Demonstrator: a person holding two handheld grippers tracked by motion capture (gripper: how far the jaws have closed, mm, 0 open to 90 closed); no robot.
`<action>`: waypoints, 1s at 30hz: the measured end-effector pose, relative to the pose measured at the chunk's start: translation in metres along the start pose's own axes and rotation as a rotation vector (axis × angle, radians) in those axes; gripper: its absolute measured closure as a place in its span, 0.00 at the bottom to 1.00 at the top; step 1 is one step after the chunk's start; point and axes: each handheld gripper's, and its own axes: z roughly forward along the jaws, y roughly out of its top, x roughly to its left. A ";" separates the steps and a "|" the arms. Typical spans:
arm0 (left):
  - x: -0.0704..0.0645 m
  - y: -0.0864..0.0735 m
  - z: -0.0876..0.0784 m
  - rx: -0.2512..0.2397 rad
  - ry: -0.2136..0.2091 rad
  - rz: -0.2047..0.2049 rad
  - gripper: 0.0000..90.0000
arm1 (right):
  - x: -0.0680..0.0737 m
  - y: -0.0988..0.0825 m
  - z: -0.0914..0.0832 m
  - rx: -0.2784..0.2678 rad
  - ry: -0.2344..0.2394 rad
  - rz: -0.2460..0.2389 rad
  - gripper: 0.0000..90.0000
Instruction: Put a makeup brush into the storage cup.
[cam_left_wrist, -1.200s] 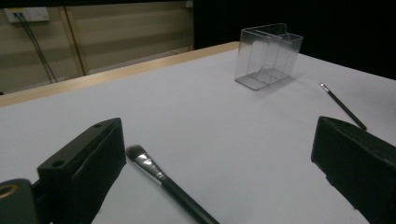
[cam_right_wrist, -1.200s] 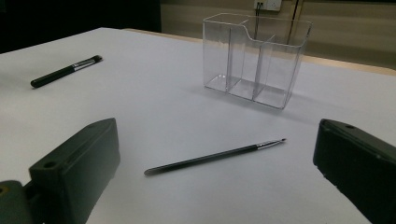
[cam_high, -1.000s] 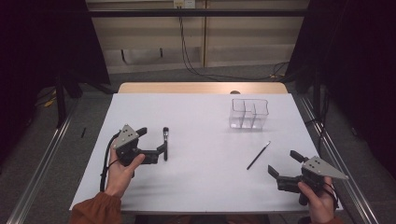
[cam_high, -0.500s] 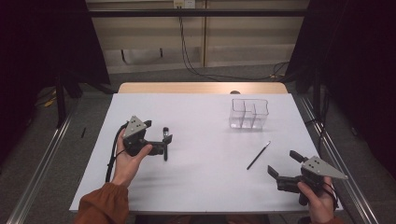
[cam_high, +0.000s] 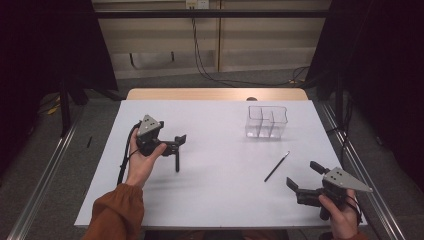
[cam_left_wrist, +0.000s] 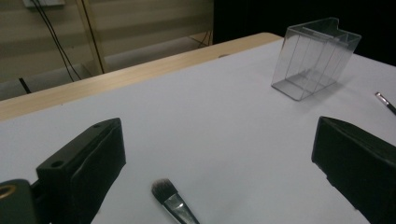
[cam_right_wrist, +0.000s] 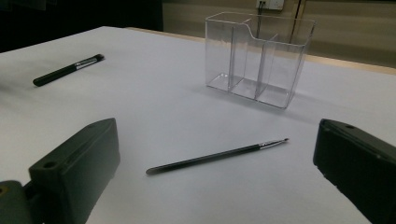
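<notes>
With jaws spread wide and empty, the left gripper (cam_high: 176, 144) hovers just above the flat brush (cam_left_wrist: 173, 204), well apart from the clear organizer (cam_high: 266, 121), so lowering and closing on it comes next.

A: Item count on the table?
B: Two brushes: one thick black brush (cam_high: 176, 161), one thin brush (cam_high: 276, 166). One clear organizer (cam_high: 266, 121), three compartments.
A: Grippers?
B: Two: left gripper (cam_high: 172, 144), right gripper (cam_high: 303, 177).
</notes>
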 end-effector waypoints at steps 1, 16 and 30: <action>0.000 0.000 0.001 -0.002 0.003 -0.001 0.03 | 0.000 0.000 0.000 0.000 -0.001 0.000 0.00; 0.015 0.001 0.019 0.078 0.033 0.012 0.03 | 0.000 0.000 0.001 0.001 0.001 -0.005 0.00; 0.022 0.009 0.034 0.311 0.032 -0.013 0.07 | 0.000 0.000 0.001 0.004 0.002 -0.004 0.00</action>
